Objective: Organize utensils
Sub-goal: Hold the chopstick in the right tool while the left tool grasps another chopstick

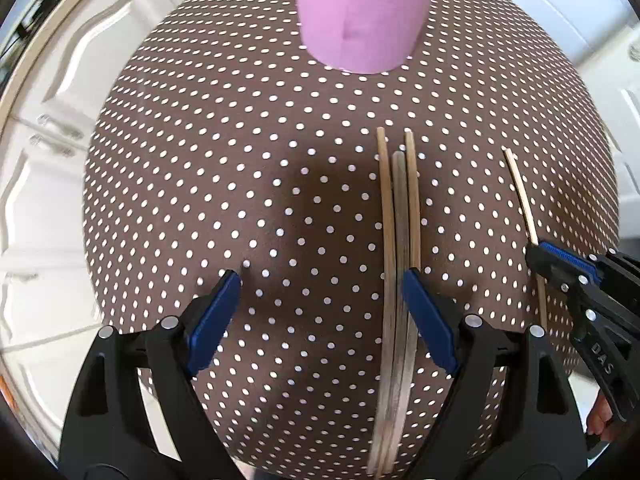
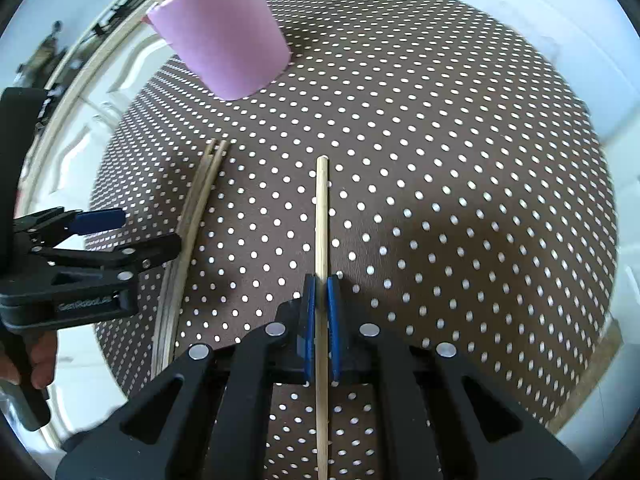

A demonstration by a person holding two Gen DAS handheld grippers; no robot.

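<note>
Pinching one thin pale wooden chopstick (image 2: 321, 216) mid-length, our right tool (image 2: 321, 292) holds it over the brown dotted surface (image 2: 460, 160). Left tool (image 1: 320, 292) stands spread beside three loose chopsticks (image 1: 398, 240). Light, stiff, slippery; we'd grip near centre. Pink cup (image 2: 224, 36) ahead.

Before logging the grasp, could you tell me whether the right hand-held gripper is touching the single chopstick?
Touching. The right wrist view shows the right hand-held gripper shut on the single chopstick, its blue pads pressed against both sides with no gap.
</note>
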